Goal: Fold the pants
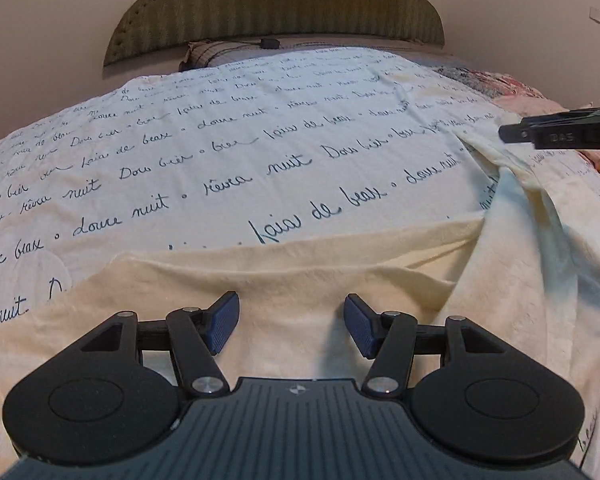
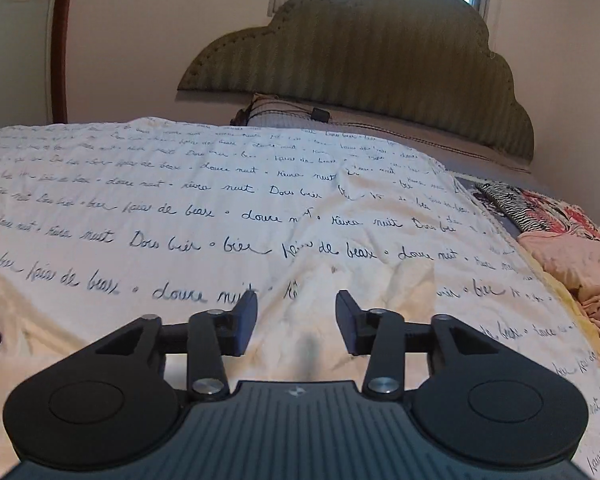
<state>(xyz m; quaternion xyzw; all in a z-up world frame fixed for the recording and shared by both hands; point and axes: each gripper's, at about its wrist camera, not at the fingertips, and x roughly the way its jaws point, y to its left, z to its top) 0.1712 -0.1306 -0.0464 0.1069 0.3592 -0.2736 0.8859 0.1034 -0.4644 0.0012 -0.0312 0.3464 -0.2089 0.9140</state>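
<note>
Left wrist view: left gripper (image 1: 291, 326) jaws stand partly open with nothing between them, hovering just over the cream pants (image 1: 300, 276), which fill the lower half of the frame. The pants lie on a bedspread (image 1: 220, 152) printed with handwriting. Their far edge runs left to right across mid frame, so the long axis looks to go sideways, rising toward the right, where a bunched ridge of cloth climbs to the right gripper (image 1: 512, 133) at the right edge. Can't tell from here if that one is pinching cloth

Right wrist view: right gripper (image 2: 296, 320) jaws partly open, nothing between the pads, cream cloth below and ahead of them. The pants (image 2: 308, 320) sit in the lower centre and lower left, blending into the bedspread (image 2: 180, 200), so the outline is hard to trace. Headboard (image 2: 360, 60) at top, a pink heap of other clothes (image 2: 572, 264) at right edge

Progress, as a guess: the cloth lies broad and mostly flat with one loose ridge at right, so maybe one fold is down, or it's only spread. Waist and leg ends aren't visible, so which end points where is unclear. Further folds and smoothing look left to do
</note>
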